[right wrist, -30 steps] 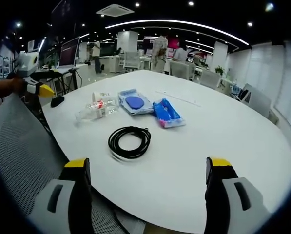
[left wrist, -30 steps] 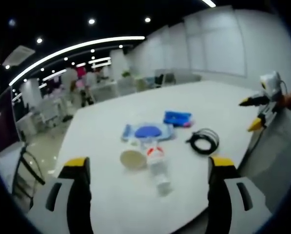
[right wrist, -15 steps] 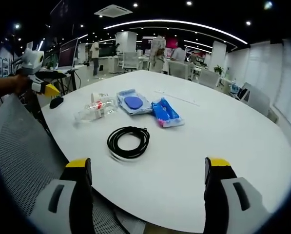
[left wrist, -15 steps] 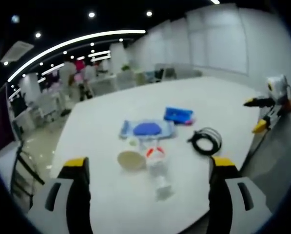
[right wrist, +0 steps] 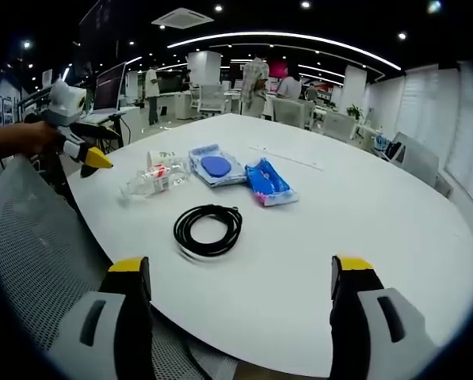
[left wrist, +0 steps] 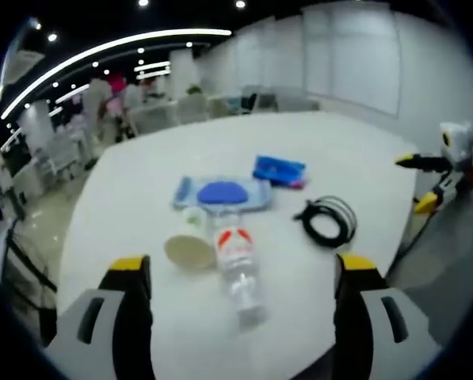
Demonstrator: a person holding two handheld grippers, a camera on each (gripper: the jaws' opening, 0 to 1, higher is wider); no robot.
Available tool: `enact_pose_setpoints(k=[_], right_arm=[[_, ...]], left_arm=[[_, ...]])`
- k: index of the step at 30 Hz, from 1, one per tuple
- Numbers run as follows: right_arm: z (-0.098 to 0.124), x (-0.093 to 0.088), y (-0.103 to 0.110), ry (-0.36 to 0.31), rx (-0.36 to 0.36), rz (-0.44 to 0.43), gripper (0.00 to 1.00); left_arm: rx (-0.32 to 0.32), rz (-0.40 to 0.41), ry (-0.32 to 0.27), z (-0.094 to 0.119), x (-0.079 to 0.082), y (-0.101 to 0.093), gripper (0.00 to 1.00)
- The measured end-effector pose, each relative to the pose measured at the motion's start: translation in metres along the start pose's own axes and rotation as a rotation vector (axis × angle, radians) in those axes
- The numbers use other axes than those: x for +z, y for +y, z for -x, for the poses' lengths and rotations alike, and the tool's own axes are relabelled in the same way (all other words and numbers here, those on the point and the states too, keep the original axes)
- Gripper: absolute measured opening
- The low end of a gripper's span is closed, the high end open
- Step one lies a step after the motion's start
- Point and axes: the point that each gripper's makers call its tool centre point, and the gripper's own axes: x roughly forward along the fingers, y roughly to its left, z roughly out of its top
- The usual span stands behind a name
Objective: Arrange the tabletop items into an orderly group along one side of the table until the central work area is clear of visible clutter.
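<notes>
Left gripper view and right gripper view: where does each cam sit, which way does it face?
Left gripper view: rides the left tool, open, facing across the table at the bottle and paper cup; right tool at right edge.
Right gripper view: rides the right tool, open, facing the cable coil; left tool and a hand at left.
Shared: bottle, cup, coil, blue packets.

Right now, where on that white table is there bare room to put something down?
The widest free patch is the far right of the white table, beyond the blue packet. Bare surface also lies along the near edge in front of the coiled black cable. It is crowded where the plastic bottle, paper cup and blue-disc pouch cluster.
</notes>
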Motion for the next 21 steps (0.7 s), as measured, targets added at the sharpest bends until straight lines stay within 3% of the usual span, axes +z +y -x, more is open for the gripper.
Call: enact_pose_setpoints(k=[6,14,21], right_arm=[[0.0,-0.002,0.0,0.006,0.005,-0.009,0.92],[0.0,-0.002,0.0,0.006,0.008,-0.007,0.91],[0.0,-0.002,0.0,0.01,0.007,-0.009,0.89]], left_arm=[[0.012,0.0,0.036,-0.01,-0.001,0.002,0.87],[-0.006,0.043,0.135,-0.029,-0.024,0.005,0.8],[0.003,0.073,0.179,-0.038,-0.032,0.008,0.72]])
